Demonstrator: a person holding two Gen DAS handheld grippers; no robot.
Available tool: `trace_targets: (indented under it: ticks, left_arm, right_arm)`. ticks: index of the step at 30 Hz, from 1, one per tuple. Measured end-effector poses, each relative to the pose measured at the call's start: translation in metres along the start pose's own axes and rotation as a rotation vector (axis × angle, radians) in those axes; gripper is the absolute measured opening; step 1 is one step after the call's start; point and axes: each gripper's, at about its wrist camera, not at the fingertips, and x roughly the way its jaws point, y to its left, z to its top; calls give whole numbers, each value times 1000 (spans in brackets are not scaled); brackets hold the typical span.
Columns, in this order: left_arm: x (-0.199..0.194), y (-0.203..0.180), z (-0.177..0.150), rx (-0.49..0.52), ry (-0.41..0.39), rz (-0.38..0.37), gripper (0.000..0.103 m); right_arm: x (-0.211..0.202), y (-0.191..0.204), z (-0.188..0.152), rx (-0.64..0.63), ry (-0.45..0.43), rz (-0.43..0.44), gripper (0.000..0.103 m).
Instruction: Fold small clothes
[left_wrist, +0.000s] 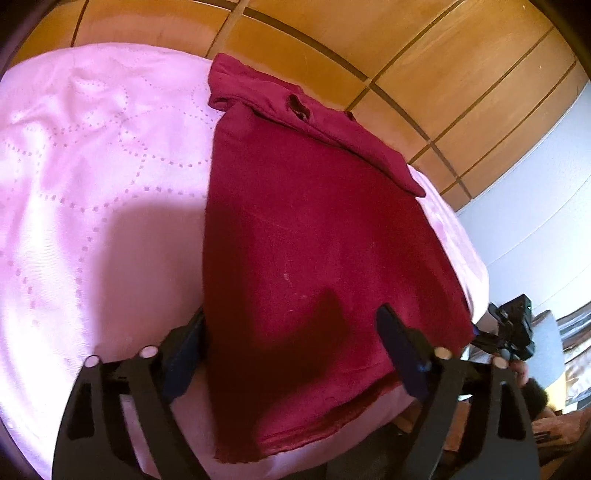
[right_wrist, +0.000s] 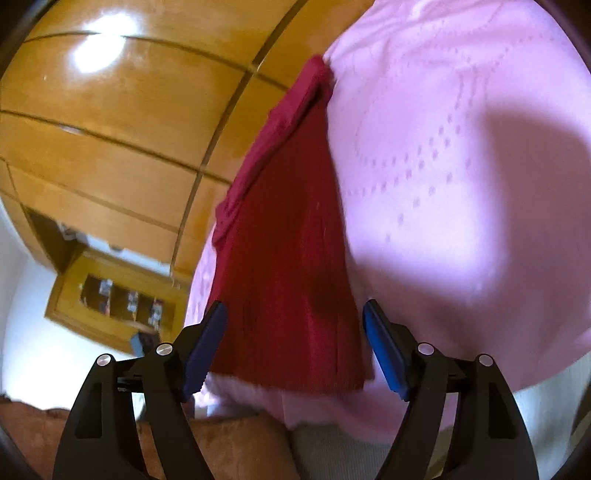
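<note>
A dark red shirt (left_wrist: 314, 236) lies flat on a pink quilted bedspread (left_wrist: 92, 184), folded lengthwise with a sleeve across its far end. My left gripper (left_wrist: 291, 314) is open just above the shirt's near hem, one finger at each side. The right wrist view shows the same red shirt (right_wrist: 284, 258) as a long narrow strip near the edge of the bedspread (right_wrist: 461, 184). My right gripper (right_wrist: 293, 310) is open over its near end, holding nothing. The other gripper (left_wrist: 513, 332) shows at the right edge of the left wrist view.
A wooden wardrobe (left_wrist: 406, 55) with panelled doors stands beyond the bed. A wooden shelf unit (right_wrist: 118, 299) with small items sits by a white wall. Brown fabric (right_wrist: 221, 443) lies below the bed's edge.
</note>
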Motion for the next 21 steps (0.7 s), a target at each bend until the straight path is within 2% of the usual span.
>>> trace_targets:
  ticks: [3,5,11,12,14,16,18,21]
  left_arm:
    - [-1,5,0,-24,-4,-6,72]
    - [-2,9,1,-45,-4,-20,68]
    - [-3,14,-2,-47,2,-19,48]
    - [-4,17,-3,-54,-1,-22,43]
    - [-4,21,-4,-67,2,-31,40]
    - [-5,23,-5,-69,8,-45,40]
    - [-5,21,-5,-53,24,-44,40]
    - [-6,20,-4,-40,52,-66,41]
  right_arm:
    - [8,4,-3,-18,-5,23,75]
    - [15,10,-1,-32,-4,39,70]
    - [50,34,9,-147,58,-43,64]
    - [51,35,9,-147,61,-51,59]
    - [48,30,11,-117,60,-71,45]
    - [42,21,10,-70,56,-83,27]
    - [38,11,7,-22,54,-71,20]
    - [30,3,3,26,43,-40,20]
